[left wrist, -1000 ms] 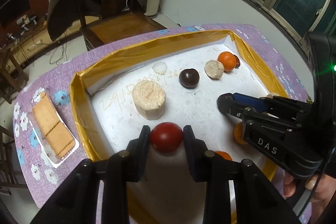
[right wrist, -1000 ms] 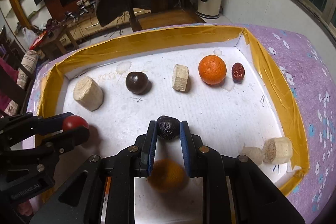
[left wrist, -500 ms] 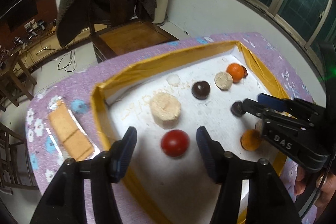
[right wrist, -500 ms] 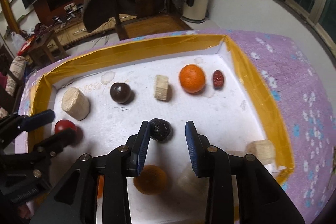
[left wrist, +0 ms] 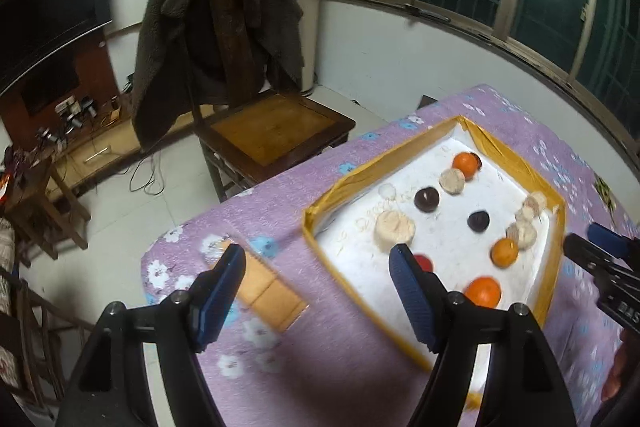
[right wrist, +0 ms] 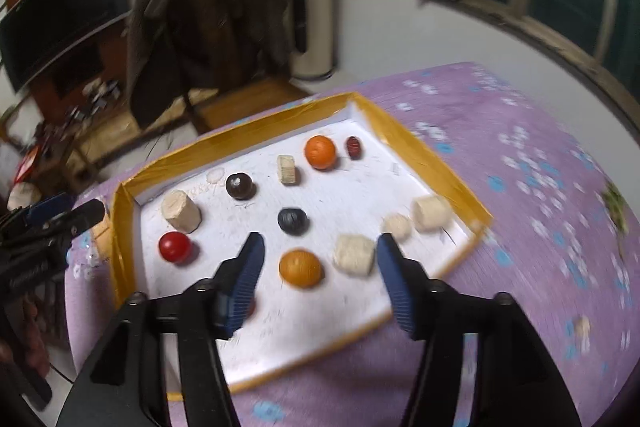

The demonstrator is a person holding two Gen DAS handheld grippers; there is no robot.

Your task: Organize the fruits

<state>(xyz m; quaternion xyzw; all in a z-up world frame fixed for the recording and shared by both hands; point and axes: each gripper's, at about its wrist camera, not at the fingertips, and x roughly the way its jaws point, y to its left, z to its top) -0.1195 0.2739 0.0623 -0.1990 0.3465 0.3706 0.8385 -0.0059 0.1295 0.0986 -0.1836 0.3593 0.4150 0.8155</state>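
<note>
A yellow-rimmed white tray (right wrist: 432, 163) holds the fruits. A red fruit (right wrist: 174, 247) lies at its left, a dark wrinkled fruit (right wrist: 293, 221) in the middle, a dark round fruit (right wrist: 239, 185) behind it, and oranges at the back (right wrist: 320, 152) and front (right wrist: 300, 267). My right gripper (right wrist: 318, 263) is open and empty, raised above the tray's near side. My left gripper (left wrist: 316, 279) is open and empty, raised over the tray's left rim (left wrist: 320, 247); its right finger partly hides the red fruit (left wrist: 422, 261).
Several pale cork-like cylinders (right wrist: 181, 210) and a red date (right wrist: 353, 147) also lie in the tray. A pack of crackers (left wrist: 266, 293) sits on the purple flowered tablecloth (right wrist: 540, 187) left of the tray. A wooden chair with a dark coat (left wrist: 216, 39) stands behind the table.
Both grippers let go of their fruits, opened wide and pulled back and up from the tray. The red fruit and the dark wrinkled fruit now rest on the tray.
</note>
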